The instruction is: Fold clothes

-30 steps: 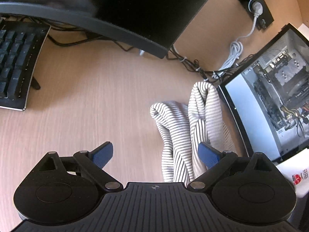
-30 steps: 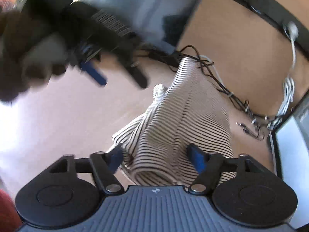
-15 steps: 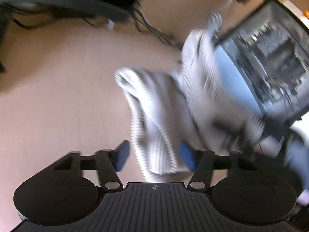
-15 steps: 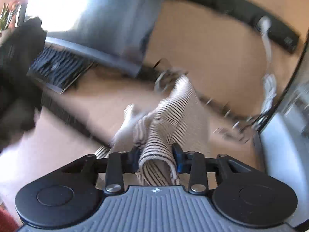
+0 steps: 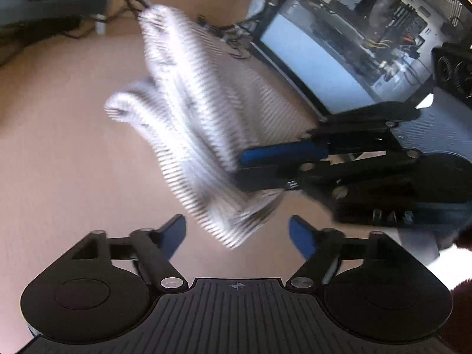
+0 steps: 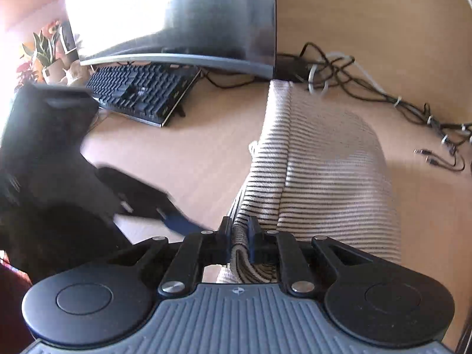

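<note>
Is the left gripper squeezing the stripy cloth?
No, the left gripper stands open, its blue pads apart on either side of the striped garment.

The left gripper (image 5: pixel 237 231) has just been opening its fingers (image 5: pixel 174 231); no pad touches the striped garment (image 5: pixel 194 124), whose blurred lower end hangs just ahead of them, between the tips. To their right, the right gripper (image 5: pixel 244 165) is clamped on the cloth above the desk (image 5: pixel 59 162).

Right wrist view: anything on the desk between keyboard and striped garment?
Nothing: bare desk separates the keyboard from the striped garment, per the right wrist view.
</note>
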### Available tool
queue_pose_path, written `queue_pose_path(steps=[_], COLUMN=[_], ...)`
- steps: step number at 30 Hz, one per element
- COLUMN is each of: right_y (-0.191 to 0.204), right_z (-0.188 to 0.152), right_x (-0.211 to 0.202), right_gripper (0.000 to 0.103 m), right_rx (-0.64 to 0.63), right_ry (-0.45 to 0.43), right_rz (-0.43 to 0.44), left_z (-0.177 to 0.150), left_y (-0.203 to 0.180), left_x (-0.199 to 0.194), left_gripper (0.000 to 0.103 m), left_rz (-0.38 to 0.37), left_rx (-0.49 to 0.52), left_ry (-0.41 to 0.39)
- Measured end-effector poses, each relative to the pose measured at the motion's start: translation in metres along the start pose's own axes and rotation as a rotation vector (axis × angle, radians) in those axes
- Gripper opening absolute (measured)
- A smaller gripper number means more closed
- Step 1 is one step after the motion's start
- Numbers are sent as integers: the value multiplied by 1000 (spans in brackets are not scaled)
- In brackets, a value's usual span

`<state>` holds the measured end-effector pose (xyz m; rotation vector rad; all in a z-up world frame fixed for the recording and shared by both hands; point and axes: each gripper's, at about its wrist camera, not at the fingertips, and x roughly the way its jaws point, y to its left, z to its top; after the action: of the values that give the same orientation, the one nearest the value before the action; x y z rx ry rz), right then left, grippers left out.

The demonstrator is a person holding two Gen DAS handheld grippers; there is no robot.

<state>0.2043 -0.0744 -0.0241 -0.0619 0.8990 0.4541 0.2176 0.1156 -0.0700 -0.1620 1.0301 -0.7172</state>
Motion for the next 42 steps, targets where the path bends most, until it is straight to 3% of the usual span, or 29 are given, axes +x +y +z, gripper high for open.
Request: queue_pose_path(steps=[3, 6, 11, 14, 18, 19, 20, 21, 22, 23, 29, 32, 35, 38, 42], right_y=[-1, 3, 6, 7, 6, 3, 0, -6, -13, -21, -96, -133, -156, -154, -148], right_z=[-1, -9, -15, -17, -19, -20, -22, -25, -28, -31, -24, -10, -5, -3, -6], right_x=[7, 14, 16, 15, -2, -10, -20, -31, -41, -50, -60, -33, 6, 40, 64], right_gripper=[11, 11, 11, 11, 13, 16, 31, 63, 86, 90, 99, 99, 99, 99, 95], right_rx=[15, 38, 37, 33, -9, -11, -10, -5, 2, 9, 234, 401, 508, 521, 539], right_ry=[-7, -18, -37, -50, -90, -101, -115, -132, -151, -169, -222, -223, -155, -37, 8], right_rz=[9, 19, 26, 28, 20, 19, 13, -1, -16, -31, -70, 14, 101, 130, 243], left_z=[7, 29, 72, 95, 102, 101, 100, 98, 96, 93, 82, 80, 78, 73, 58], left_y=[18, 19, -21, -44, -41, -38, -37, -36, -35, -34, -36, -44, -50, -53, -51], left_x=[-20, -40, -47, -25, 24, 30, 33, 34, 32, 31, 30, 29, 29, 28, 21], left_gripper=[84, 82, 83, 84, 80, 80, 79, 80, 80, 80, 80, 80, 80, 79, 79], left_rz=[63, 71, -16, -84, -48, -43, -41, -40, -40, -39, 6, 47, 82, 121, 193], left_rx=[-72, -100, -23, 12, -63, -80, -87, -91, -92, -96, -97, -71, -57, -58, -49], left_ry=[-25, -108, -215, -214, -116, -104, -105, -107, -112, -116, -133, -134, -136, -140, -157])
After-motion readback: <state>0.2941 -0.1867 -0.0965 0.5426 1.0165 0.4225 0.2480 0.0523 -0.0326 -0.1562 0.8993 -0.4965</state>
